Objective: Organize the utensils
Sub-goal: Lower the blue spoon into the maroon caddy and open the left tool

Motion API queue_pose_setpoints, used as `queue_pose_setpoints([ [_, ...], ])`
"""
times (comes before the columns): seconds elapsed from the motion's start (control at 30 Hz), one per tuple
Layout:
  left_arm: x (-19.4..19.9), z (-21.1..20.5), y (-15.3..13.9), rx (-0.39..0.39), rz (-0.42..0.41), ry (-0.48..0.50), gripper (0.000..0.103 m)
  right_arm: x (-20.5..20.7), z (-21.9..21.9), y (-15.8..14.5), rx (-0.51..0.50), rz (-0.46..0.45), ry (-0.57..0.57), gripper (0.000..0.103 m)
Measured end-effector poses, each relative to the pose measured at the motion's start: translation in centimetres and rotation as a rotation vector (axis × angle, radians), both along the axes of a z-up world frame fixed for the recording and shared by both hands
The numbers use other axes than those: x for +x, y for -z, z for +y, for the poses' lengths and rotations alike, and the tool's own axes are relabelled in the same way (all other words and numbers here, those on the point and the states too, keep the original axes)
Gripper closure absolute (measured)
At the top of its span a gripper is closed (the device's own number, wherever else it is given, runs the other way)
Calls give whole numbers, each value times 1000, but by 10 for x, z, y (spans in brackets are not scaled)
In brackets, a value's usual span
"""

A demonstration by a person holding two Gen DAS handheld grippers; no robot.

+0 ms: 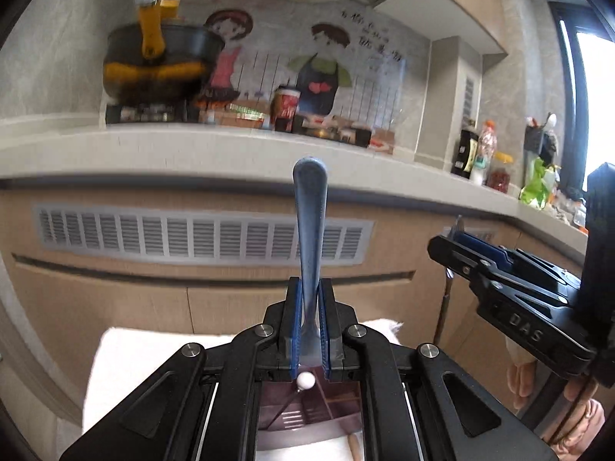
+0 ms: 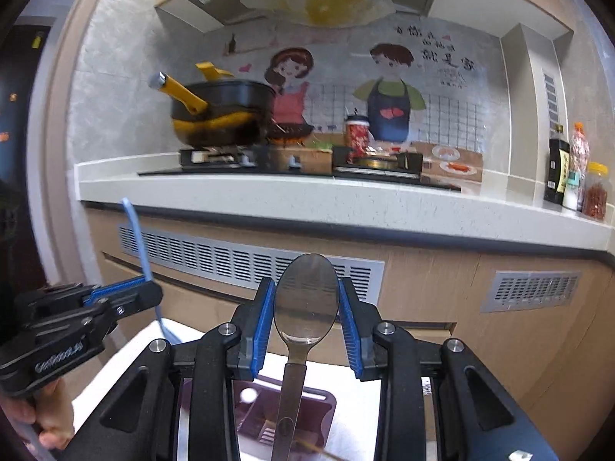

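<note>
In the left wrist view my left gripper (image 1: 309,292) is shut on a blue-handled utensil (image 1: 310,207), whose handle stands up past the pads. The right wrist view shows that gripper (image 2: 152,288) at the left with the pale blue handle (image 2: 136,238) rising from it. My right gripper (image 2: 307,288) is shut on a metal spoon (image 2: 306,296), its blue pads against the sides of the bowl and the handle running back toward the camera. From the left wrist view it (image 1: 455,244) is at the right. Below both lies a purple compartment tray (image 1: 338,403) (image 2: 326,399) on a white cloth (image 1: 153,353).
A thin stick with a white ball end (image 1: 305,380) lies over the tray. Ahead runs a kitchen counter (image 2: 307,199) with a black and yellow pot (image 2: 223,115) on the stove and bottles (image 2: 557,169) at the right. Cabinet fronts with a vent grille (image 2: 246,257) stand below it.
</note>
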State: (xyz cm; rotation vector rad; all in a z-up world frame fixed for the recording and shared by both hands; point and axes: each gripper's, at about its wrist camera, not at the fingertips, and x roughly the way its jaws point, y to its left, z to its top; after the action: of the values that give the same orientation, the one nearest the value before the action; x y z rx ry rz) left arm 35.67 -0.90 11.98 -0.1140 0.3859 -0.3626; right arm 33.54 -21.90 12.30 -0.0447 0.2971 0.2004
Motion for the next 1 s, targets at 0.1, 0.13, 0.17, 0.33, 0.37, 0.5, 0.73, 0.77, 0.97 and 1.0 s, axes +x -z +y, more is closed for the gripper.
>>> queue_pose_setpoints([
  [0.1,13,-1,30,10,52,1,94,20,4,22,-4,40,12,73],
  [0.13,16,-2,39,16,67,-3,94,25,6,29,-9,55,18,73],
  [0.17,20,-2,50,21,85,-7,94,30,8,36,-14,66,24,73],
  [0.33,36,-2,90,13,207,13,91,46,13,68,-30,142,26,71],
  [0.37,35,-2,94,23,213,12,91,47,13,72,-23,157,19,71],
  [0.5,33,-4,100,40,232,17,85,46,10,76,-18,170,22,71],
  [0.73,25,-3,109,43,269,12,79,31,1,69,-19,194,-4,71],
  [0.77,24,0,110,43,274,13,79,28,-1,68,-18,208,-14,71],
  [0.97,15,3,112,47,291,9,72,8,-4,79,-33,298,-83,69],
  [1.0,12,3,112,49,289,9,65,3,-4,84,-36,315,-92,64],
])
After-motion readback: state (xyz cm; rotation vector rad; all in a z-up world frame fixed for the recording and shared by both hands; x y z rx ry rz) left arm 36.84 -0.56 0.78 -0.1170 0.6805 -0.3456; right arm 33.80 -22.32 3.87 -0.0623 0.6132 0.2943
